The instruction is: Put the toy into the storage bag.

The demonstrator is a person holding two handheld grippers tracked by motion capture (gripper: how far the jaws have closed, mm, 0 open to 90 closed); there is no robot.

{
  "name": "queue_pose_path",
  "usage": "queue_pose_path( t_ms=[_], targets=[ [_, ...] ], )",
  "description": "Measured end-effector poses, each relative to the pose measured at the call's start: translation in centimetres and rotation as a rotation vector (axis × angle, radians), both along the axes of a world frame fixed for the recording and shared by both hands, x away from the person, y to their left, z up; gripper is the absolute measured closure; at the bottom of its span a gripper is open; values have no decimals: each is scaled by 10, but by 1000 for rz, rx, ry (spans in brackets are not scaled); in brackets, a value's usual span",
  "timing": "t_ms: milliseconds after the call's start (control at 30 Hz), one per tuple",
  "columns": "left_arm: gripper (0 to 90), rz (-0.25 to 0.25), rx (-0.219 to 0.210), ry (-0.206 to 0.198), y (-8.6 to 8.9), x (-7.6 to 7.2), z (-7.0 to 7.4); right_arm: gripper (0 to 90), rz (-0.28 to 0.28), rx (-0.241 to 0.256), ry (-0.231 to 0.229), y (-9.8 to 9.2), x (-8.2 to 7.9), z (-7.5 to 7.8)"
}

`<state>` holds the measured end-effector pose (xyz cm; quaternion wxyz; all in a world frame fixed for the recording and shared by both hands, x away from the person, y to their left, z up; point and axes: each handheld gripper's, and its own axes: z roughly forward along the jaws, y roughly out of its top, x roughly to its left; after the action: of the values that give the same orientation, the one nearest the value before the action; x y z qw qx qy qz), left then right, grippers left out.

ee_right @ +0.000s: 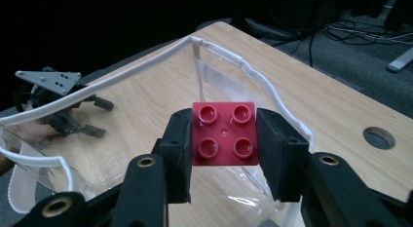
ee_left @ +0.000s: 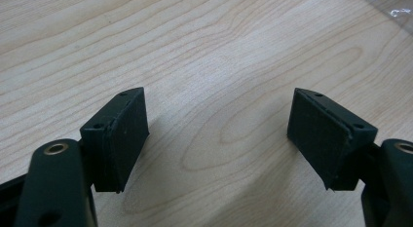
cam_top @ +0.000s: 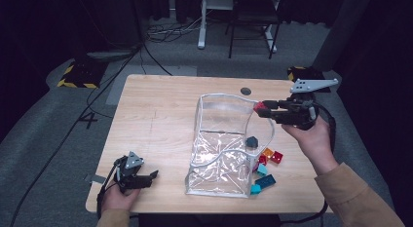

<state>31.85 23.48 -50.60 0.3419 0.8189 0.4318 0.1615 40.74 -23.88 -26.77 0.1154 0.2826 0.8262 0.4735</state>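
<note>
A clear plastic bag (cam_top: 221, 154) with a white-piped rim stands open in the middle of the wooden surface (cam_top: 151, 120). A dark blue block (cam_top: 251, 141) sits inside it against the right wall. Just outside that wall, on the surface, lie loose blocks — an orange one (cam_top: 267, 152), a red one (cam_top: 277, 157), and teal ones (cam_top: 263, 180) nearer the front edge. A round cable hole (cam_top: 246, 91) sits in the surface beyond the bag. Past the far edge, on the grey floor, are cables, a chair frame and yellow-black striped plates.

The right tool (cam_top: 263, 108) is closed on a red block (ee_right: 224, 133) — one jaw pressed to each side of it, its four studs facing the camera in the right gripper view. The block is held in the air at the bag's upper right rim, above the white piping (ee_right: 253, 76), well clear of the surface. The rim's piping lies directly below and in front of the block.

The left tool (cam_top: 148, 177) rests low at the front left corner of the surface, well apart from the bag, its jaws spread wide with bare wood between them in the left gripper view.

No writing or labels can be read on the blocks or the bag.
</note>
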Motion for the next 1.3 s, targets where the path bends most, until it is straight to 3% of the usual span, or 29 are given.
queue_pose_path(
  t_ms=[433, 767, 1233, 1300],
  targets=[
    [233, 0, 0, 0, 0, 0, 0, 589, 63, -18, 27, 44, 11, 7],
    [230, -1, 0, 1, 0, 0, 0, 589, 91, -46, 66, 73, 23, -3],
    [230, -1, 0, 1, 0, 0, 0, 589, 127, -177, 147, 118, 37, -31],
    [230, -1, 0, 1, 0, 0, 0, 589, 141, -212, 178, 124, 39, -36]
  ],
)
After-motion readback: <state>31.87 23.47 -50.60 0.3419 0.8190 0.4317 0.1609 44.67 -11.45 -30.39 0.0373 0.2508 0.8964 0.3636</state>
